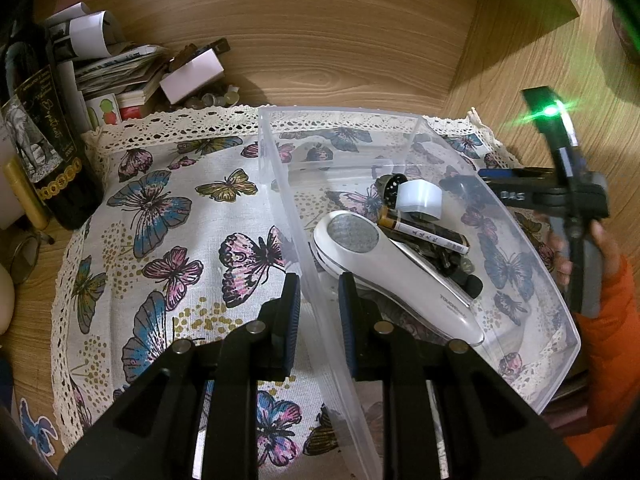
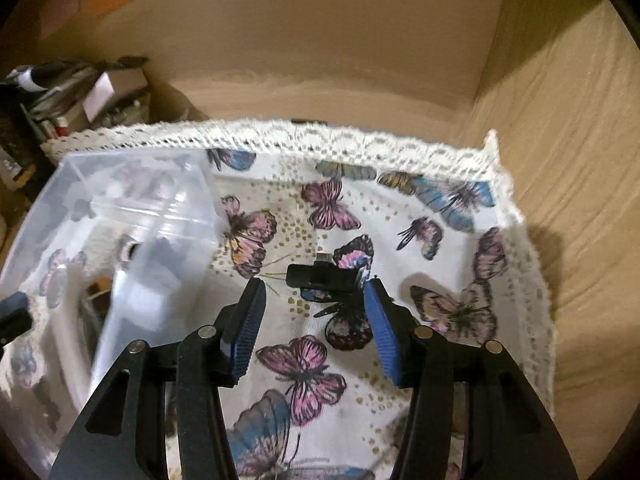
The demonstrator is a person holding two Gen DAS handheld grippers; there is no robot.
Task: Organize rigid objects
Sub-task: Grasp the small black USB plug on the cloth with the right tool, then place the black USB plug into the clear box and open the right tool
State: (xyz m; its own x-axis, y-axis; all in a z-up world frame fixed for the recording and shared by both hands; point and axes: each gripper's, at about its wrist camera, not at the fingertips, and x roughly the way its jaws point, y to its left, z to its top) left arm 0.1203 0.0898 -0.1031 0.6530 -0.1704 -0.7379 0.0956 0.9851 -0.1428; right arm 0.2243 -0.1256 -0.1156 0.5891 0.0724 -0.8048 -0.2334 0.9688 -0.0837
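We see a clear plastic box (image 1: 520, 312) sitting on a cloth with butterflies (image 1: 168, 216) on a wooden desk (image 1: 340, 60). Our left gripper (image 1: 319, 300) has its two blue pads on each side of the box's left wall. The gap between the pads is small, and the wall runs right through it. We cannot tell if the pads are really squeezing the wall.

Inside the box lies a big white shaver (image 1: 392, 272) with a round metal face. Next to it is a dark stick with a white label (image 1: 428, 234), and behind that a white cap (image 1: 420, 198) and a small black round thing (image 1: 390, 186). They are all piled close together, touching.

Our right gripper (image 2: 314, 300) hangs over the cloth, just to the right of the box (image 2: 120, 208). Its jaws are wide apart and hold nothing. A small black plug (image 2: 320, 278) lies on the cloth between the fingertips and a bit past them. It is outside the box.

In the left camera we also see the right gripper (image 1: 472, 184) by the box's far right side, with a green light (image 1: 552, 111) on top.

In the far left corner are a dark bottle (image 1: 48, 152) and a stack of papers (image 1: 120, 72).
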